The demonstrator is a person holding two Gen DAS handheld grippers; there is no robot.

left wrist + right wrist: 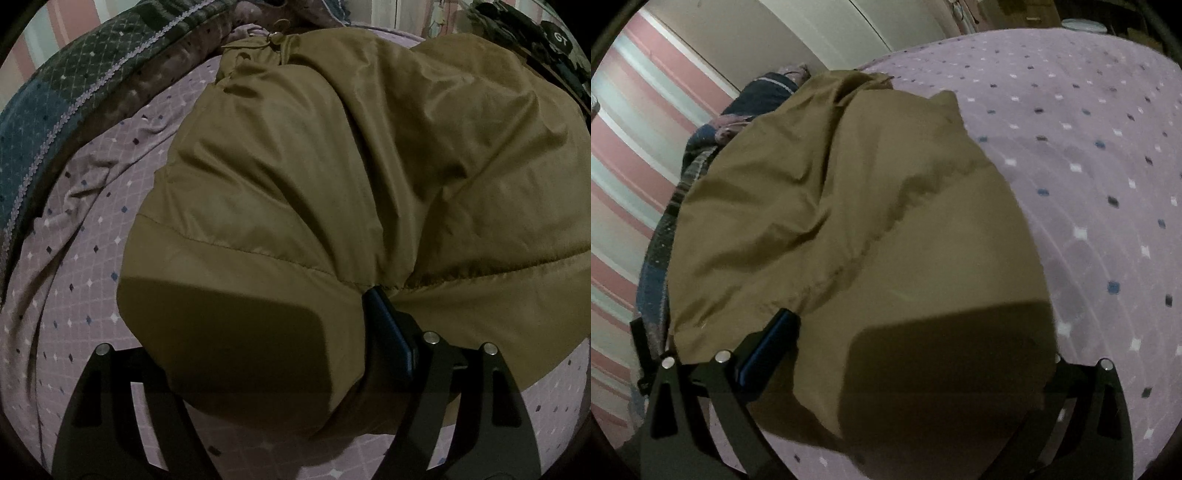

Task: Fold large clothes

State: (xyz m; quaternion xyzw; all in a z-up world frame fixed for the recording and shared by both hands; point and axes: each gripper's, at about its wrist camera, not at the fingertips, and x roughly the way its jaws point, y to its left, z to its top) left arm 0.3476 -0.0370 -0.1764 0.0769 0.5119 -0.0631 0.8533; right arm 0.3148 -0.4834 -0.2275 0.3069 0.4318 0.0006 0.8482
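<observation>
Gripping the hem end of the olive padded coat (332,166) with both tools, we stand somewhere in the middle of the fold, as we judge it. Ahead of our left gripper (255,350) the coat lies on the lilac bedsheet (74,277), puffed and rumpled, its far end with a small metal ring (276,35) pointing away from us. The coat's near edge drapes over the left gripper: one blue-padded finger (388,325) presses into a pinch of fabric at the quilted seam, while the other finger is buried under cloth. The jaws look parted wide around a thick bunch of coat, so we read it as holding the coat, though we cannot see the hidden finger close.

Our right gripper (916,354) shows much the same: its blue-padded finger (768,343) bites the fabric on its left side, the opposite finger is hidden under the coat, and the cloth bulges over the gap between them.

What seems done: the coat looks narrowed into a long bundle, sides apparently already turned in, though the sleeves are out of sight. What is left, in our judgement: carrying this near end forward over the far end, then flattening the bulk. To the left of the left gripper, a dark patterned quilt (55,110) lies bunched beside the coat, near enough to catch the fold.
</observation>
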